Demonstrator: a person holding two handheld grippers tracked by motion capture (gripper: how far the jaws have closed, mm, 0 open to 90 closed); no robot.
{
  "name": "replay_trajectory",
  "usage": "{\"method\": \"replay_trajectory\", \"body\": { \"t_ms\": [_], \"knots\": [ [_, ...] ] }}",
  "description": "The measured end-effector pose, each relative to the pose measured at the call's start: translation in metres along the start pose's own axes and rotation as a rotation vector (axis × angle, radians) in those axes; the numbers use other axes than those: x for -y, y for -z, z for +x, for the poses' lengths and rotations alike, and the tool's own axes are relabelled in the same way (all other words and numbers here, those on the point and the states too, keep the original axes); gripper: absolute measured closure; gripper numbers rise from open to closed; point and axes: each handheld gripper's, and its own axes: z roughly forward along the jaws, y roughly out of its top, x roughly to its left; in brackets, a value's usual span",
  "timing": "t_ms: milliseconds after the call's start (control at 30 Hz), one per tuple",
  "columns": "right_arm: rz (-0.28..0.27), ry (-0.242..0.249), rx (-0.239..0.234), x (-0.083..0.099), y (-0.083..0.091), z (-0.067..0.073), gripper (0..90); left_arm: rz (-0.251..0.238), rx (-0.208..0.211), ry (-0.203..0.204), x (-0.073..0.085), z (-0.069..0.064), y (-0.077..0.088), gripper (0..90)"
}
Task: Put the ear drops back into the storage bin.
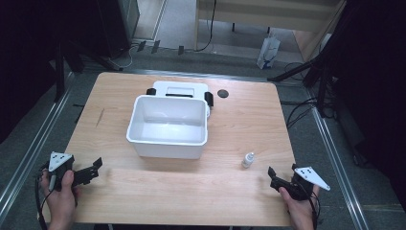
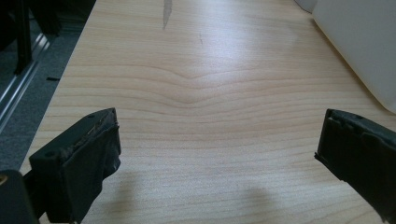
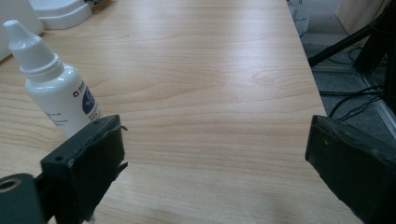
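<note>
Bottle (image 3: 58,95): white dropper type, upright on bench (image 1: 230,191); dark blue label emblem, print too small to read. Stands just beyond right tongs (image 1: 281,175), beside their left jaw, untouched. Right tongs wide, empty. Left tongs (image 1: 97,167) wide, empty, well apart.

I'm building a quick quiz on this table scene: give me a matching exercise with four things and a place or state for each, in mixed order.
Things:
1. white bin
2. small dropper bottle
3. black disc
4. left gripper

Places or states:
A. flat on the table near its far edge, right of the lid
B. jaws open over bare wood, holding nothing
C. upright near the right gripper
D. open-topped, in the middle of the table

Pairs: 1-D, 2-C, 3-A, 4-B
</note>
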Motion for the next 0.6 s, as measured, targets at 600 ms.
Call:
{"method": "replay_trajectory", "body": {
  "t_ms": [600],
  "knots": [
    [0.187,0.100,-0.041,-0.014,-0.008,0.014,16.8,-0.003,-0.013,-0.009,0.000,-0.001,0.001,0.4]
  ]
}}
